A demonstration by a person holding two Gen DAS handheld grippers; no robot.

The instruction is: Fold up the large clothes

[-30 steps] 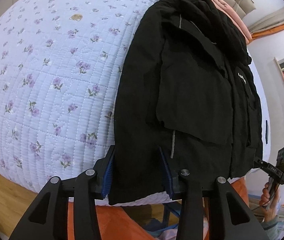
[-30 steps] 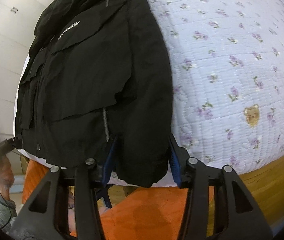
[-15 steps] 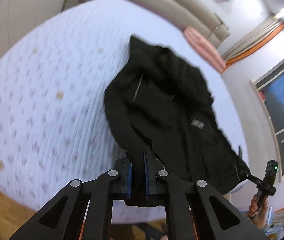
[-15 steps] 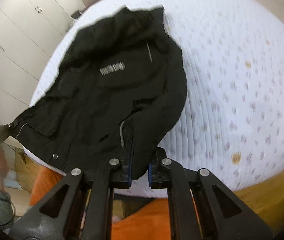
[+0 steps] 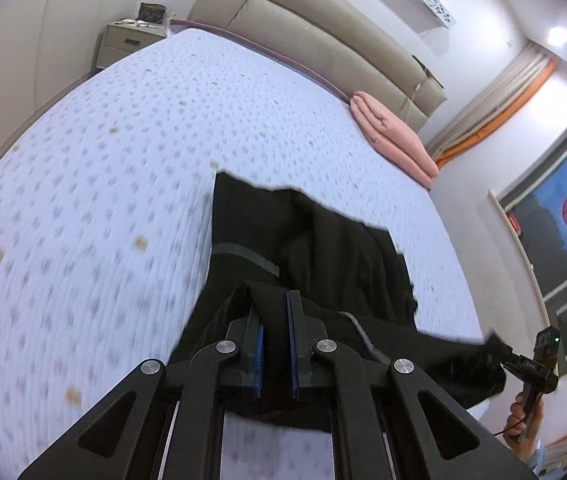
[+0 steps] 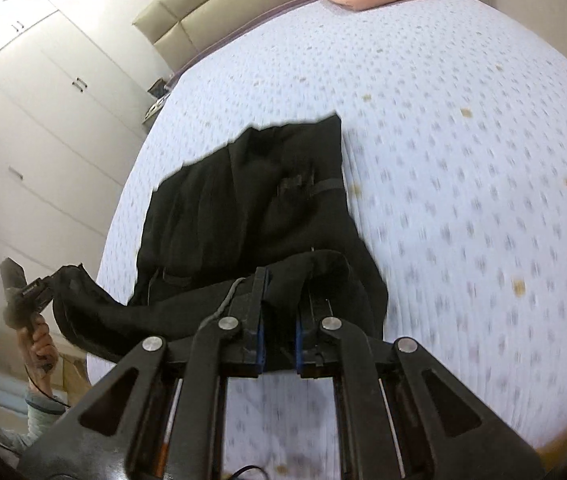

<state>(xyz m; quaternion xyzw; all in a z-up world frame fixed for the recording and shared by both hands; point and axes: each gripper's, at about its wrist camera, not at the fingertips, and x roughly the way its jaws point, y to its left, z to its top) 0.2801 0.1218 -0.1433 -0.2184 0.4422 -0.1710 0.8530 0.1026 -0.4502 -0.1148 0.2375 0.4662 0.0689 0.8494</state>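
On quilted lilac floral bed | crumpled black fabric jacket | left claw clamped on hem | right claw clamped on hem fold

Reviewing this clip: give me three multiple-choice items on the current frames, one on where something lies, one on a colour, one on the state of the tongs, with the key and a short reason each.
1. Where does the folded pink blanket lie?
A. at the head end of the bed by the headboard
B. on the nightstand
C. on the floor

2. What colour is the jacket?
A. red
B. black
C. white

3. What state are the left tongs and right tongs in?
A. both open and empty
B. only the left shut
C. both shut on jacket cloth

Key: 1 A, it rests on the quilted bedspread next to the headboard; 2 B, the cloth is black throughout; 3 C, each wrist view shows black cloth pinched between the blue pads.
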